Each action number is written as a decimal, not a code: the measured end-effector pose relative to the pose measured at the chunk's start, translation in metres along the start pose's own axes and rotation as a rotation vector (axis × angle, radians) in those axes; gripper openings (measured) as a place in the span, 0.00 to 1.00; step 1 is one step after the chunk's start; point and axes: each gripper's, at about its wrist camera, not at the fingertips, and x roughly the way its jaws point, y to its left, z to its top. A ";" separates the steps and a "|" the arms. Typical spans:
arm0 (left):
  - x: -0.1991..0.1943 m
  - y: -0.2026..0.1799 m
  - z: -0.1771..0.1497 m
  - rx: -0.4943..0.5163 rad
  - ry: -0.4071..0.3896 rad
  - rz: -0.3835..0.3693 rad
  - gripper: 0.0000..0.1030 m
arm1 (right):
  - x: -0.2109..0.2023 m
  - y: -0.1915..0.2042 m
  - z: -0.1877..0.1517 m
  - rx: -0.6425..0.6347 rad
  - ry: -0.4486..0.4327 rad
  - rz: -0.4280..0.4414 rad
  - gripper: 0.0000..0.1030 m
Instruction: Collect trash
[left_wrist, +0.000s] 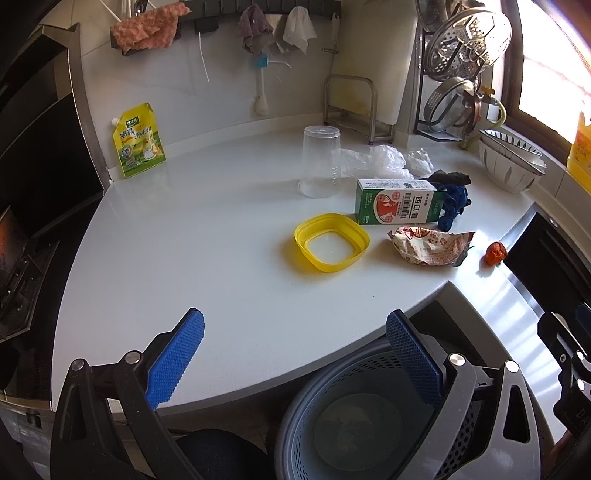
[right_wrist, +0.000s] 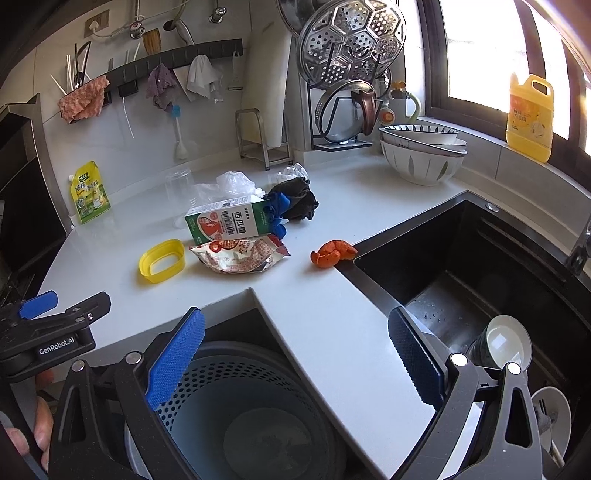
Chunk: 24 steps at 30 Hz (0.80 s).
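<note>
Trash lies on the white countertop (left_wrist: 207, 258): a green carton (left_wrist: 397, 202) on its side, a crumpled snack wrapper (left_wrist: 430, 245), orange peel (left_wrist: 495, 253), a yellow plastic ring (left_wrist: 331, 242), clear plastic bags (left_wrist: 384, 160) and an upturned clear cup (left_wrist: 320, 160). A perforated grey-blue trash basket (left_wrist: 354, 373) stands below the counter's front edge. My left gripper (left_wrist: 295, 354) is open over that edge and holds nothing. My right gripper (right_wrist: 295, 350) is open above the basket (right_wrist: 229, 373), also with nothing in it. The wrapper (right_wrist: 240, 254) and peel (right_wrist: 332, 253) lie ahead of it.
A black sink (right_wrist: 480, 266) with a cup (right_wrist: 502, 347) in it opens to the right. Stacked bowls (right_wrist: 421, 155), a yellow detergent bottle (right_wrist: 530, 118), a dark blue cloth (right_wrist: 291, 203), a yellow pouch (right_wrist: 89, 192) and a rack of pot lids (right_wrist: 351, 40) ring the counter.
</note>
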 end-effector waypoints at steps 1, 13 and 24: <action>0.005 0.000 0.002 0.000 0.002 0.001 0.94 | 0.006 -0.004 0.002 0.004 0.007 -0.002 0.92; 0.061 0.003 0.033 -0.036 0.032 0.005 0.94 | 0.083 -0.033 0.033 0.047 0.097 -0.038 0.92; 0.090 0.001 0.040 -0.041 0.076 0.004 0.94 | 0.134 -0.040 0.056 0.073 0.194 -0.101 0.92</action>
